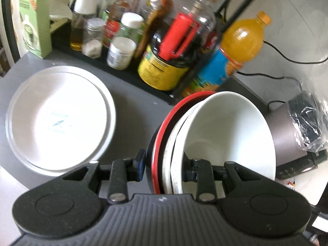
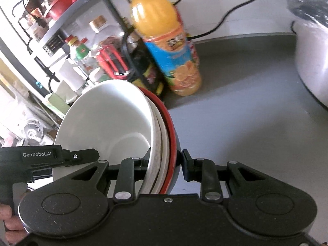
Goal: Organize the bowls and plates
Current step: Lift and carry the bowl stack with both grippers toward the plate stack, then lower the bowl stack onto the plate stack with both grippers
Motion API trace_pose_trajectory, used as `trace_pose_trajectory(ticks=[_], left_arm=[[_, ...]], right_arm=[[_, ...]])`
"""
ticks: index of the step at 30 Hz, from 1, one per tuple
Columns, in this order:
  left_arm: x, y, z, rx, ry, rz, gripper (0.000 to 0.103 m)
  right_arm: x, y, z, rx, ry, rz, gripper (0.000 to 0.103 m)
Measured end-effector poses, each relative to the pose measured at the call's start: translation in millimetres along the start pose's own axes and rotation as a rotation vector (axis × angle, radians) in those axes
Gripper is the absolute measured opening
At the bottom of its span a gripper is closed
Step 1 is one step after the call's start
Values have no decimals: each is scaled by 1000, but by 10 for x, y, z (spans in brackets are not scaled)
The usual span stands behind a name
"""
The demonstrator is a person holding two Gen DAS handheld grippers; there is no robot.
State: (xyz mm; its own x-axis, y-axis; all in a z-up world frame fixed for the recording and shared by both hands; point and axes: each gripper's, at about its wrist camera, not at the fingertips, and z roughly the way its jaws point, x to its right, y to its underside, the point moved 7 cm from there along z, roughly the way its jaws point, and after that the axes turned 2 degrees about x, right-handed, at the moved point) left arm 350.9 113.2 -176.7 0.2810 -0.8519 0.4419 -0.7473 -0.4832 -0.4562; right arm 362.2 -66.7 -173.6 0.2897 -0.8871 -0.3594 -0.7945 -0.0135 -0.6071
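1. Above the grey counter (image 1: 131, 86), a nested bowl stack (image 1: 225, 135) is carried with its rims steeply tilted.
2. The stack's rim is clamped by the left gripper (image 1: 164, 164) on one side and by the right gripper (image 2: 164, 162) on the other.
3. Stacked plates (image 1: 59, 119) lying flat at the left are shown only in the left view; a white pot (image 2: 313, 65) only in the right.

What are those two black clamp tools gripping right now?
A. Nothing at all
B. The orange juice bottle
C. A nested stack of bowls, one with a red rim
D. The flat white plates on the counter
C: the left gripper and the right gripper each pinch the edge of the same stack of bowls, white ones nested inside a red-rimmed one, while the juice bottle stands untouched behind.
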Motion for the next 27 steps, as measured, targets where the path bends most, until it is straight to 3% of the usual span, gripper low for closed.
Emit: trace_pose_trajectory(ticks=[27], left_arm=[[-1509, -681, -206, 53, -46, -51, 31]], right_arm=[[-1364, 141, 874, -71, -44, -51, 26]])
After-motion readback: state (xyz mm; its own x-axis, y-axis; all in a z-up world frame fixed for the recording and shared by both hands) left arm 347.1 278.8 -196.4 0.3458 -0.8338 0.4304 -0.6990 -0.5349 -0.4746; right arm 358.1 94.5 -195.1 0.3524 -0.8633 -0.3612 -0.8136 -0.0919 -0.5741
